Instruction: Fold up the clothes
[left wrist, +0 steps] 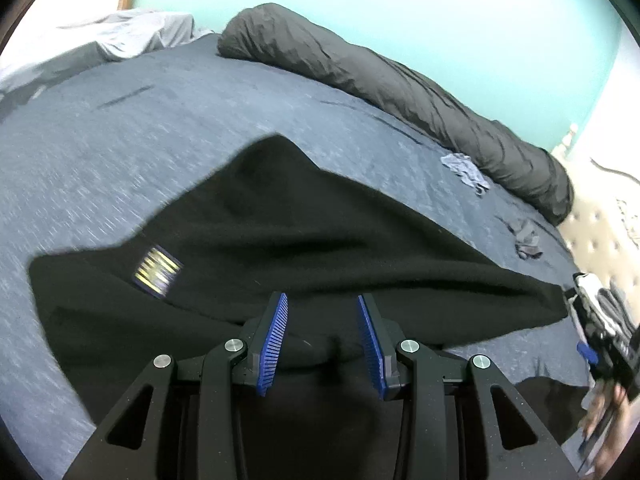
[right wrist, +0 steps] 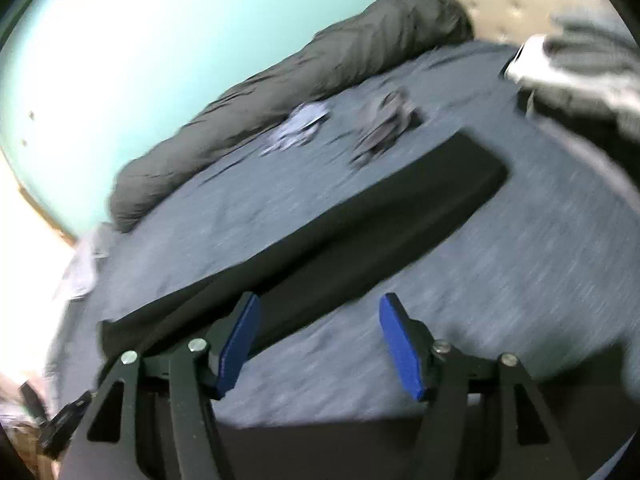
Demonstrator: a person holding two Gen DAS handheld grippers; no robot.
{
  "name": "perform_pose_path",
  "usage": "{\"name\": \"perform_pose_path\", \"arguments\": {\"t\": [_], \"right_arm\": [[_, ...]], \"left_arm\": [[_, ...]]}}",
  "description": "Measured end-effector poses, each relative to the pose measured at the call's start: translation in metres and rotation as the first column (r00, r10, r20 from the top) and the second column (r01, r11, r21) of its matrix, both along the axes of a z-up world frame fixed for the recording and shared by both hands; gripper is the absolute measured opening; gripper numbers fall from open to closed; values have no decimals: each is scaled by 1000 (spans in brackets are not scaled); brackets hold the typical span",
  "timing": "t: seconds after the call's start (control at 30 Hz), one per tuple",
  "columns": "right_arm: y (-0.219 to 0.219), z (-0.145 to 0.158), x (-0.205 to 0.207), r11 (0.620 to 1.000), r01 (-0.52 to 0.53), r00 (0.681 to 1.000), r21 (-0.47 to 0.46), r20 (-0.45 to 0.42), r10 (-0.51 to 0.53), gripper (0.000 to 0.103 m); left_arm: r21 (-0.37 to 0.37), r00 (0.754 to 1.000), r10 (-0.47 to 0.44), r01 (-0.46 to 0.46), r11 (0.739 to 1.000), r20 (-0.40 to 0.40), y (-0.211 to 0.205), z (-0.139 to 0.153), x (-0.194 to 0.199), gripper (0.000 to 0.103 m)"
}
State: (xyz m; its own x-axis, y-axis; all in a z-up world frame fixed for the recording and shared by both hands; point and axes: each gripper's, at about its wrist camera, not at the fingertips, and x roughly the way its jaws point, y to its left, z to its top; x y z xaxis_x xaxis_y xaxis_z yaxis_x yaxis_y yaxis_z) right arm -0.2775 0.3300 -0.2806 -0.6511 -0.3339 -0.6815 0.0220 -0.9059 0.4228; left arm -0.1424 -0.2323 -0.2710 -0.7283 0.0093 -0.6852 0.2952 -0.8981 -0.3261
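My left gripper: jaws partly apart, level over the near hem of the black garment; nothing pinched that I can see.
My right gripper: jaws wide, empty, tilted above the blue bedspread.
Black garment: spread near the bed's front edge.
Label patch: striped, blurred, unreadable.
Dark rolled duvet: along the far edge.
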Motion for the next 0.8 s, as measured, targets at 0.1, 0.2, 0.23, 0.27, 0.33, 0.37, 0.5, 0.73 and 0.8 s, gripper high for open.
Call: {"name": "perform_pose_path", "arguments": {"t": [0.1, 0.2, 0.23, 0.27, 0.33, 0.37, 0.5, 0.73, 0.8], "right_arm": [[-29, -11, 15, 997, -52, 999, -49, 3, 53, 64], [-57, -22, 30, 990, -104, 994, -98, 4, 105, 64], [-67, -26, 35, 986, -122, 992, -114, 3, 123, 64], [-76, -30, 40, 982, -139, 990, -130, 3, 140, 64], [-95, -37, 50, 971, -173, 985, -163, 0, 175, 64], [-101, -41, 51, 967, -181, 983, -179, 5, 185, 64], [-95, -47, 37, 964, -161, 986, -212, 17, 168, 64], [-94, -42, 34, 959, -170, 985, -226, -6, 173, 65], [-94, -43, 33, 957, -171, 984, -232, -4, 175, 66]], "left_arm": [[-22, 1000, 3, -2, 1000, 29, -18, 14, -10, 48], [-36, 999, 9, -7, 999, 50, -45, 27, -29, 52], [-61, 998, 21, -17, 998, 67, -54, 31, -36, 52], [-76, 997, 22, -17, 997, 71, -63, 35, -43, 52], [-84, 996, 28, -21, 996, 84, -81, 38, -57, 52], [-85, 994, 45, -36, 996, 101, -91, 36, -64, 52], [-60, 981, 84, -74, 995, 176, -127, 19, -94, 52], [21, 952, 101, -112, 994, 289, -157, -28, -133, 52], [38, 945, 88, -105, 994, 314, -159, -39, -141, 52]]}}
